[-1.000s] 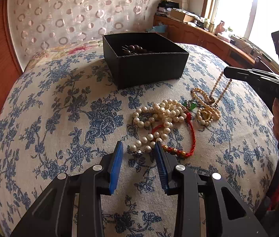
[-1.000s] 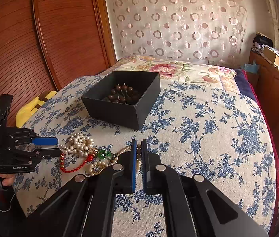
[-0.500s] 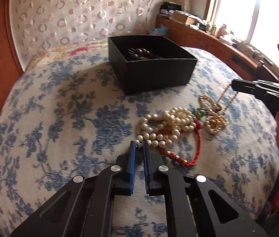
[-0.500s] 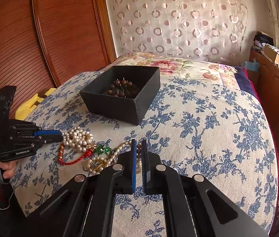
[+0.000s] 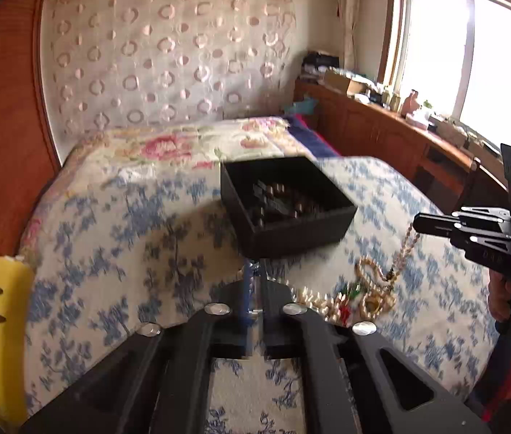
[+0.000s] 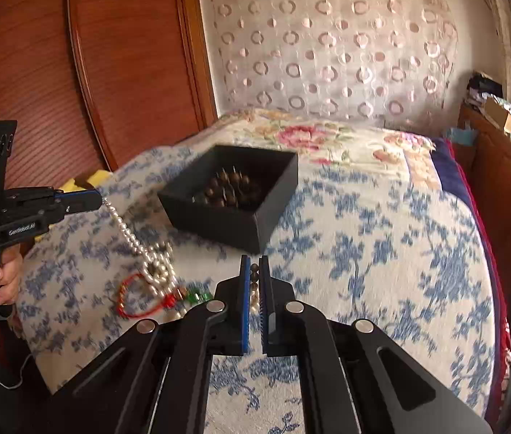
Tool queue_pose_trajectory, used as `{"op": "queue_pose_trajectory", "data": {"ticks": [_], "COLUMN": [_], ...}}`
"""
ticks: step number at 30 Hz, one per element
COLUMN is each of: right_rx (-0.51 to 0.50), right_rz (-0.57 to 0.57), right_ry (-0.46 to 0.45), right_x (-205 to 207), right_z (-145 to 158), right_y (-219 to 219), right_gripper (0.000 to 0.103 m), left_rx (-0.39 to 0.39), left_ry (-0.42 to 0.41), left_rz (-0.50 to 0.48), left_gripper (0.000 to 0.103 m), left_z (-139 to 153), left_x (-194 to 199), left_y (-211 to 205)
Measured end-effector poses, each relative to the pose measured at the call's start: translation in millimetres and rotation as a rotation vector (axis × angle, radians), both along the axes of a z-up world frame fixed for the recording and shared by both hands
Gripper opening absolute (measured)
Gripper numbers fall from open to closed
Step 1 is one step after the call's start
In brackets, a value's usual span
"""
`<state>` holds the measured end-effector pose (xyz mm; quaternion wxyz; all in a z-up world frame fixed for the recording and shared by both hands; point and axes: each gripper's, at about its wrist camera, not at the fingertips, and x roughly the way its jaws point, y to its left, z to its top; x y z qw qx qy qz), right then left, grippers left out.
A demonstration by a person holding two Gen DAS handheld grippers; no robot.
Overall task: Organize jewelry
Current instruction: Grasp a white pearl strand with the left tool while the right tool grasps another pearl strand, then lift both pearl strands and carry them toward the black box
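Covering the bed (image 6: pixel 382 238) is a blue-floral spread, with one black box (image 6: pixel 233 195) of dark wooden beads (image 6: pixel 228 190) on it. Left gripper (image 6: pixel 101 200) has its jaws clenched on the end of one pearl necklace (image 6: pixel 128 235), which slants taut down to the heap beside one red cord bracelet (image 6: pixel 136 296). Right gripper (image 6: pixel 254 271) has its jaws nearly closed on a gold-and-brown bead strand (image 5: pixel 405 249), hanging down to the heap.

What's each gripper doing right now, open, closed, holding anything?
Left gripper: closed on the pearl necklace, one end lifted off the bed.
Right gripper: closed on the gold bead chain, which hangs from its tip.
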<state>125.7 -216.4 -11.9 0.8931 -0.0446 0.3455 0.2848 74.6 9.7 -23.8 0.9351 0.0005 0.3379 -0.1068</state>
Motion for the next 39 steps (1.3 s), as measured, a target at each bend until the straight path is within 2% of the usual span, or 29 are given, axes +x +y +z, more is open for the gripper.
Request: {"op": "queue_pose_trajectory", "data": {"ticks": [20,39], "right_rx": [0.04,0.082], "right_rz": [0.026,0.055], "right_ry": [-0.164,-0.251], "right_x": [5.5,17.7], "right_z": [84.2,131.6], "right_y": [13.5,23.7], "right_gripper": [0.005,0.005], "left_rx": [0.02,0.014], "left_ry": [-0.163,-0.263], "left_rz": [-0.021,-0.041], "left_gripper": [0.001,0.0], "left_z": [77.9,133.6], "left_x": [2.5,19.5], "left_y": [-14.2,-25.7]}}
